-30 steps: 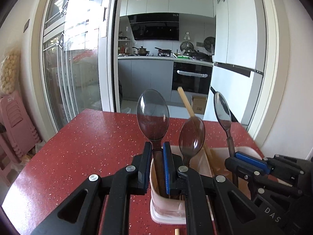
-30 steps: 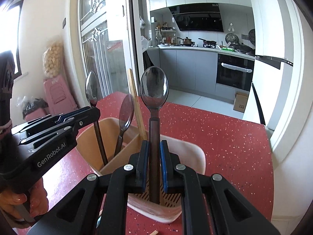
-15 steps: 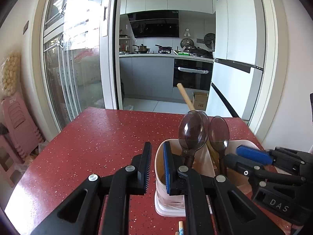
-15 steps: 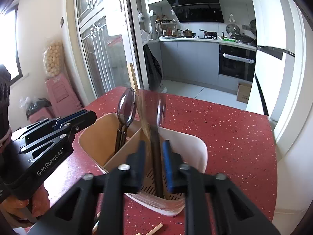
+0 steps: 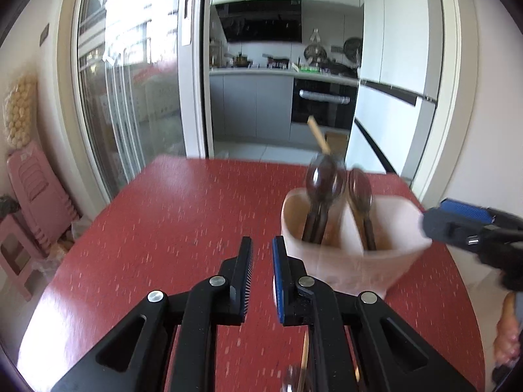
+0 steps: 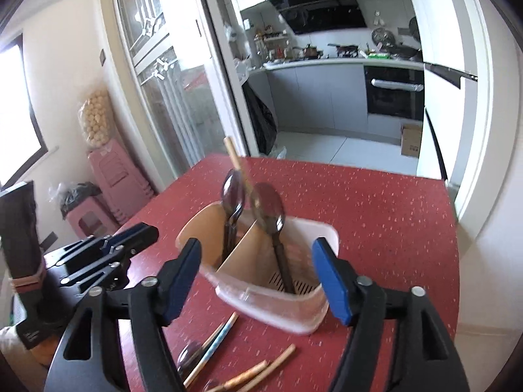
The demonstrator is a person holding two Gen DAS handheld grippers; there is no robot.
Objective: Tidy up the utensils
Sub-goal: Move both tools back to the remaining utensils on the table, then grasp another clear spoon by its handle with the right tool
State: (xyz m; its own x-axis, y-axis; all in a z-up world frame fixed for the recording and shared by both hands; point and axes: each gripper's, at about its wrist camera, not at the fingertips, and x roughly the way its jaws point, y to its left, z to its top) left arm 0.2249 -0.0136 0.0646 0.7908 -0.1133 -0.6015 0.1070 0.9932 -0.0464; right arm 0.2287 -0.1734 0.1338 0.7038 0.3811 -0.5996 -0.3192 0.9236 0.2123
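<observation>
Right gripper (image 6: pixel 258 277), empty with jaws opening, hangs above the holder (image 6: pixel 271 297) on the red bench (image 6: pixel 376 228), where spoons (image 6: pixel 268 212) stand; left gripper (image 5: pixel 261 274), pressed nearly together, holds nothing beside it.

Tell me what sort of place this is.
Most likely a home dining area off a kitchen: a red table bears a utensil holder with spoons; a doorway behind opens onto a built-in oven and a range hood.

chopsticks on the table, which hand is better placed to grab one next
Right, probably. Its gripper has empty jaws opening, and the loose chopsticks lie just below it. The left gripper has narrow, empty jaws beside the holder.
</observation>
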